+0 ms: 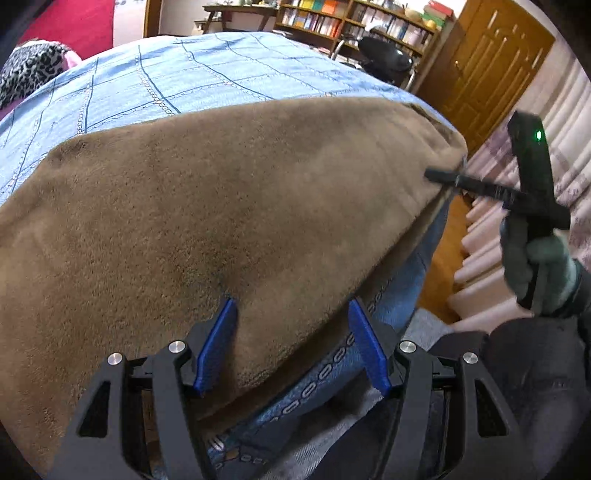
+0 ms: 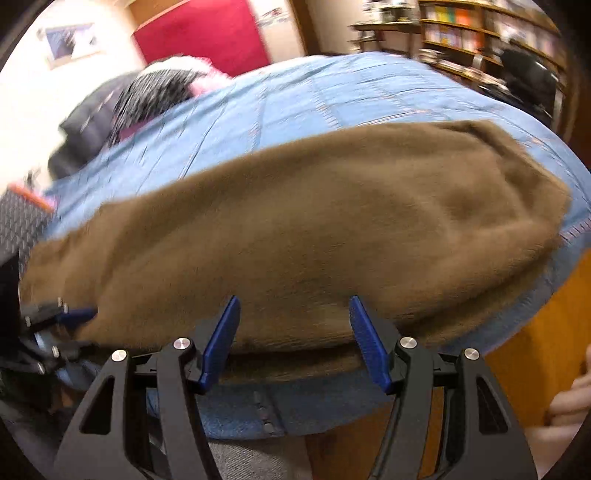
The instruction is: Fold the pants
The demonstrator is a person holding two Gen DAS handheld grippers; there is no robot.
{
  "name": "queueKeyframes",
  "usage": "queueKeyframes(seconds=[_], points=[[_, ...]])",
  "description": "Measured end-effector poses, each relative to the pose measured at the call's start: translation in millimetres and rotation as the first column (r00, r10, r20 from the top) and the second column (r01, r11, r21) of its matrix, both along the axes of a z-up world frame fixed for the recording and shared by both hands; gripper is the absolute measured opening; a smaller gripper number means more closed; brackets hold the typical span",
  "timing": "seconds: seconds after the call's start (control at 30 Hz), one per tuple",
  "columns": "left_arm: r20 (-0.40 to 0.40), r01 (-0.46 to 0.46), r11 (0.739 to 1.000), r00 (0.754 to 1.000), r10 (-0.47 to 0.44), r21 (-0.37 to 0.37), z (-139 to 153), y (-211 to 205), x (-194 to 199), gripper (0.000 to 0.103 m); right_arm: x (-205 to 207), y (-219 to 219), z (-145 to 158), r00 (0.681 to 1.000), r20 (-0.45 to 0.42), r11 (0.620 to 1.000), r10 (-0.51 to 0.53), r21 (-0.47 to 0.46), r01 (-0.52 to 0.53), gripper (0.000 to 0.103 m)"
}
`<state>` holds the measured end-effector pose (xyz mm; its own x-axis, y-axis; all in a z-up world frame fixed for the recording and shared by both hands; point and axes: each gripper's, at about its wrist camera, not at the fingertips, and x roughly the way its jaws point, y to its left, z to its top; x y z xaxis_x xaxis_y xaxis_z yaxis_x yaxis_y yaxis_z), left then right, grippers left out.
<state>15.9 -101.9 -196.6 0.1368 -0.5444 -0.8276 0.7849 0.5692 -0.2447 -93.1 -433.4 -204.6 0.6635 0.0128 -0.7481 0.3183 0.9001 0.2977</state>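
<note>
From my right wrist view the whole scene is motion-blurred; the bookshelf (image 2: 476, 33) spines are unreadable. My left hand-held gripper (image 2: 70, 317) shows only as a smeared blue tip at the left edge, so I cannot tell how its jaws stand. In my left wrist view the brown pants (image 1: 221, 221) run off the left edge, and their underside is hidden against the bed (image 1: 166, 74). My right hand-held gripper (image 1: 443, 177) is seen edge-on, its finger gap unreadable.

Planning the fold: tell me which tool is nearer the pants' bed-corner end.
Right. Right tool reaches that end of the pants; left tool is farther along their near edge.
</note>
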Motion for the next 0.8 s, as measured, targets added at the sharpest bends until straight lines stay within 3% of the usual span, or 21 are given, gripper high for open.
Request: queueKeyframes(seconds=[0.13,0.23,0.33,0.43,0.53,0.7,0.8], points=[[-0.027,-0.010,1.000,1.000,0.010,0.007,1,-2,1,0.063,-26,-47,8,0.981,0.039,0.981,-0.191,0.042,0.189,0.063],[-0.075,-0.029,1.000,0.997,0.028,-0.004,8,-4,7,0.063,-47,-84,7,0.938,0.034,0.935,-0.346,0.101,0.341,0.063],[-0.100,-0.035,0.998,0.995,0.030,-0.049,21,-9,10,0.063,-65,-108,5,0.901,0.045,0.893,-0.432,0.156,0.421,0.063],[-0.066,-0.013,0.996,0.998,0.007,-0.090,34,-24,8,0.063,-73,-120,3,0.877,0.059,0.864,-0.478,0.210,0.457,0.063],[-0.047,0.033,0.994,0.998,-0.038,-0.104,38,-45,4,0.063,-65,-124,12,0.868,0.095,0.864,-0.487,0.202,0.462,0.063],[0.022,0.121,0.992,0.992,-0.120,-0.032,29,-71,-11,0.063,-48,-134,21,0.873,0.120,0.879,-0.473,0.133,0.458,0.062],[0.039,0.164,0.986,0.986,-0.165,0.025,19,-81,-18,0.067,-39,-149,13,0.877,0.087,0.877,-0.472,0.141,0.459,0.044]])
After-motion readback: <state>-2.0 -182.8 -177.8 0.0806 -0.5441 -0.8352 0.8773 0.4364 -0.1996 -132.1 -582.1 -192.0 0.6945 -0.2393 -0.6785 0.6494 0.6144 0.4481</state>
